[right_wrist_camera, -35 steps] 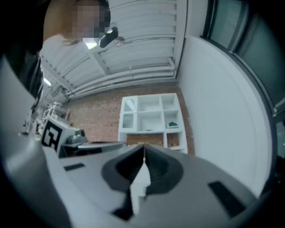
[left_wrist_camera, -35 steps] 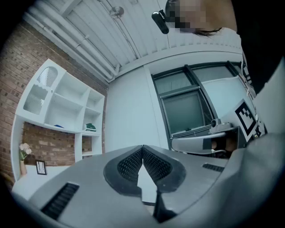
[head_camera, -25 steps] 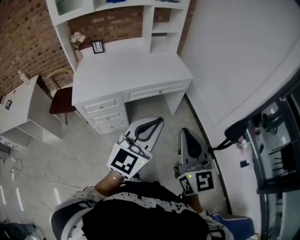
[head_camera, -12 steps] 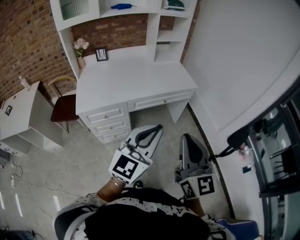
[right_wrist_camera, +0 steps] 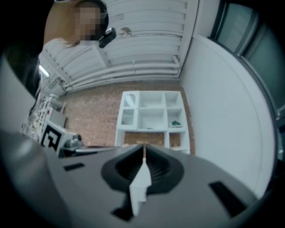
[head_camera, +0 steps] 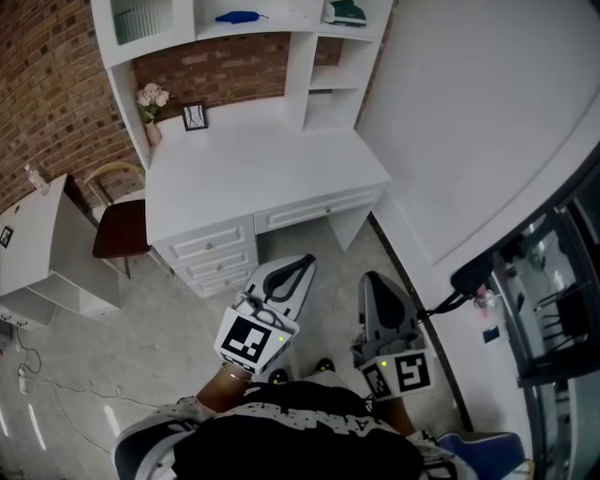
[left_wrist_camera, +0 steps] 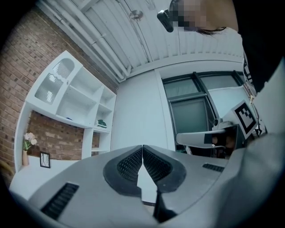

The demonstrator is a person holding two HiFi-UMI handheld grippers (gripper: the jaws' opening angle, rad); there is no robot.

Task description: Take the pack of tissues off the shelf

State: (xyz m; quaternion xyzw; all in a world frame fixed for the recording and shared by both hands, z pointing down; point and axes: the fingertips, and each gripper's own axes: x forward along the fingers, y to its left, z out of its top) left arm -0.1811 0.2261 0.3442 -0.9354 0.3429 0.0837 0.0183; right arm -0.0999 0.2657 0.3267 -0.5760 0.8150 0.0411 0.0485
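A small green pack of tissues [head_camera: 349, 11] lies in the upper right cubby of the white shelf unit [head_camera: 309, 56] above the desk; it also shows in the left gripper view [left_wrist_camera: 102, 123] and the right gripper view [right_wrist_camera: 176, 123]. My left gripper [head_camera: 302, 264] and right gripper [head_camera: 373, 281] hang side by side over the floor, well short of the desk, and point roughly level toward the shelves. The jaws of the left gripper [left_wrist_camera: 142, 147] are shut with nothing between them, and so are those of the right gripper [right_wrist_camera: 144, 144].
The white desk [head_camera: 262, 159] with drawers stands between me and the shelves. On it are a vase of flowers [head_camera: 150, 103] and a small picture frame [head_camera: 194, 116]. A blue object [head_camera: 239, 16] lies on the middle shelf. A chair [head_camera: 117, 220] stands at the left, a white wall at the right.
The view has closed in on the desk, and more of the upper shelves shows at the top. Both grippers have travelled along with it, still shut and empty.
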